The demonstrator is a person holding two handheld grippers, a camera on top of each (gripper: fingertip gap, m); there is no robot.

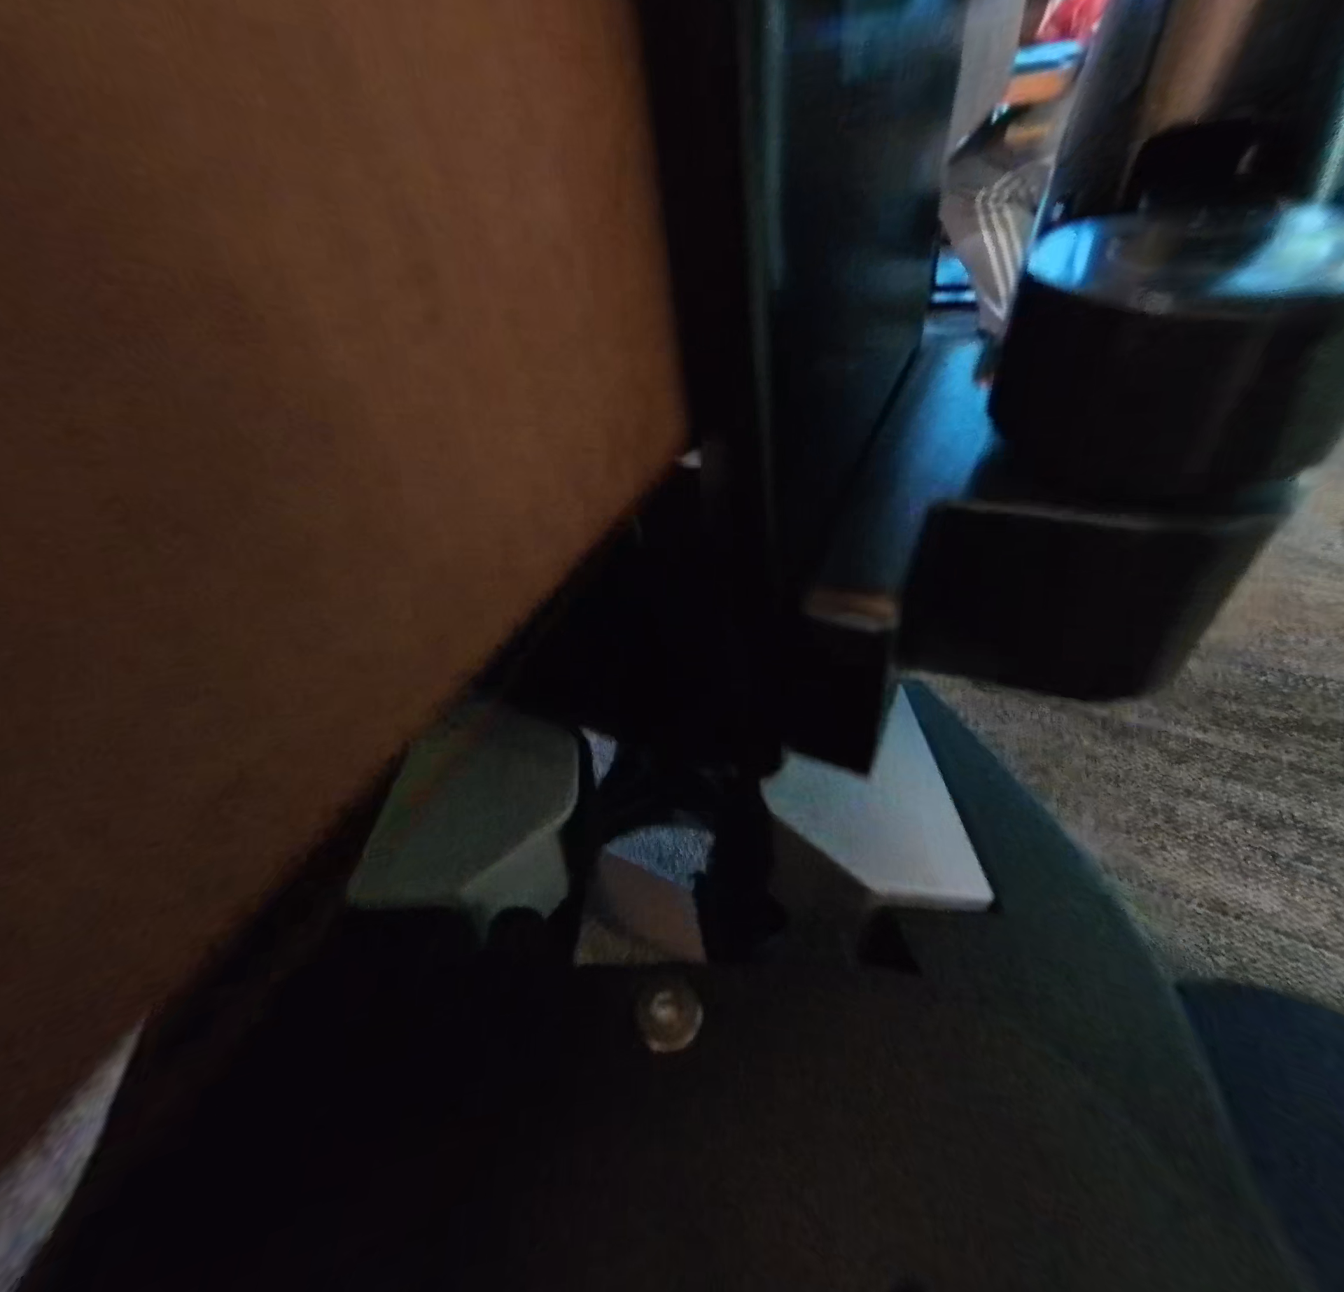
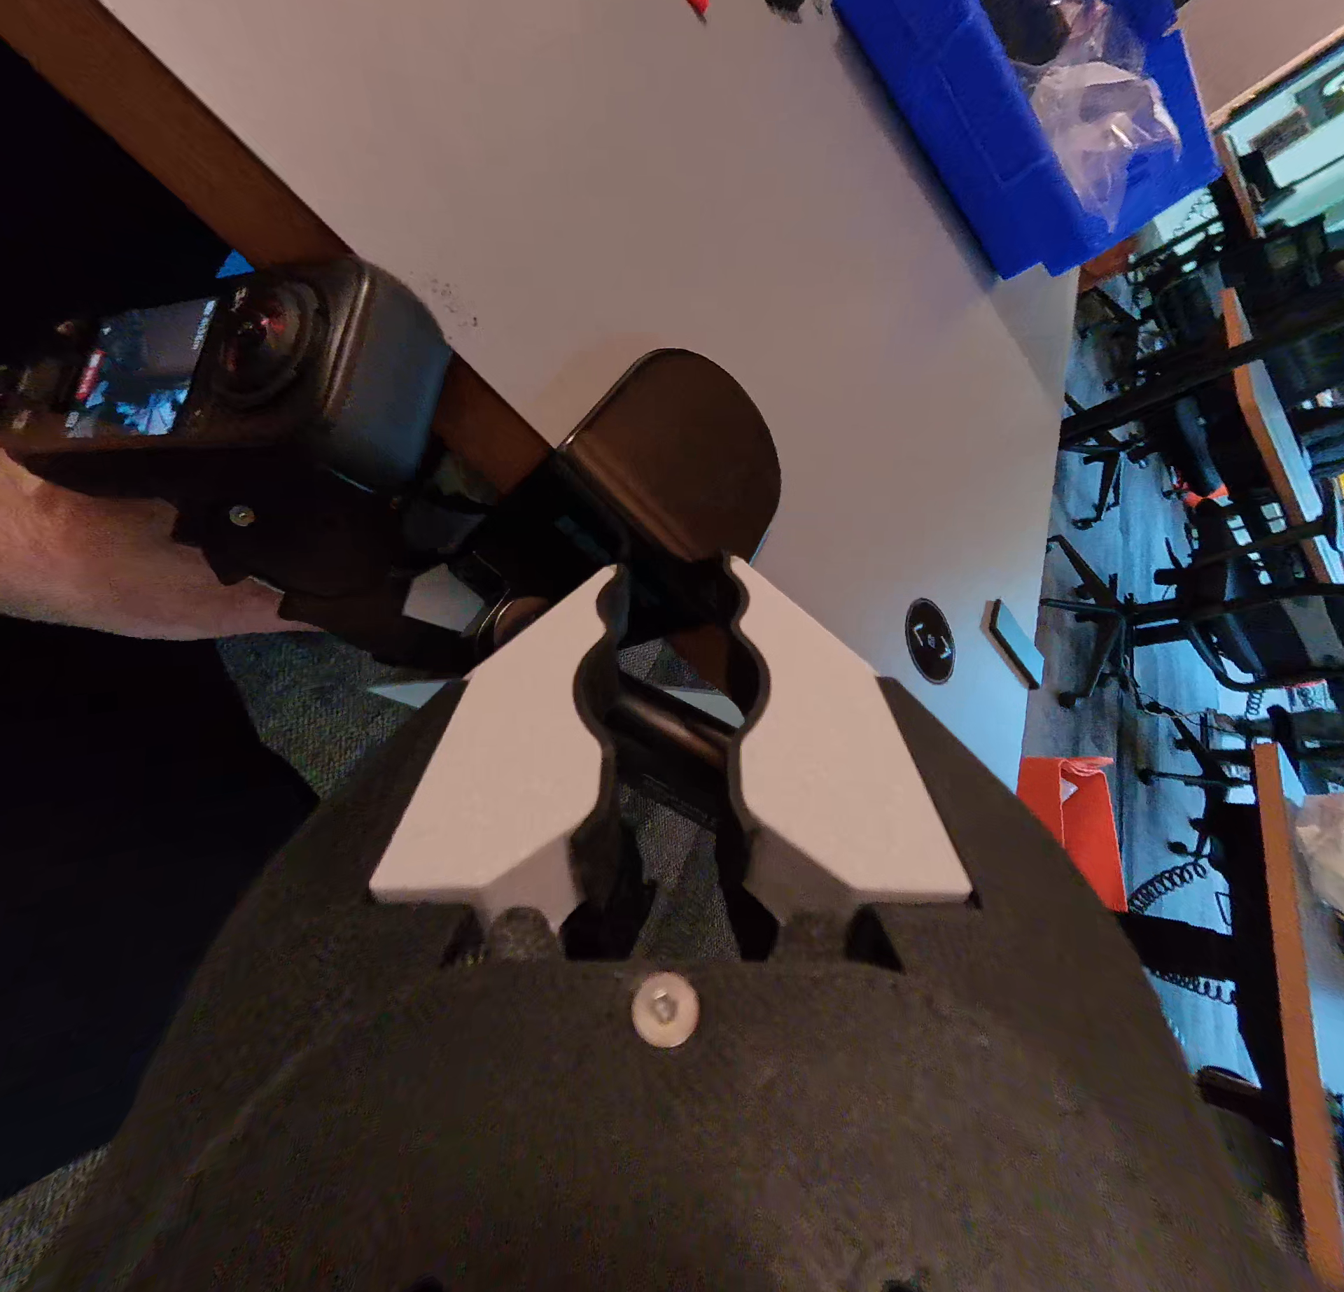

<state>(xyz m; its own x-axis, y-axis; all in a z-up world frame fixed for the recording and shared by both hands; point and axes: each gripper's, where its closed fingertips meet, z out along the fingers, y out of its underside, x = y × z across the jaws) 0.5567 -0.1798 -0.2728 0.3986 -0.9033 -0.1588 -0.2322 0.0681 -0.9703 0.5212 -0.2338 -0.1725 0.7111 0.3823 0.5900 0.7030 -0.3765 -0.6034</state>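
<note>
Right hand-held gripper (image 2: 673,581) beside table edge (image 2: 218,159)

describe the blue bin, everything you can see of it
The blue bin shows only in the right wrist view, at the top right. It looks like moulded plastic, open-topped, with ribbed walls. It sits on the white table near its far edge. Inside lie crumpled clear plastic bags and something dark I cannot make out. Neither gripper touches it, and the right gripper is well away from it.

Left view dim, motion-blurred; right view sharp, bright.
</note>
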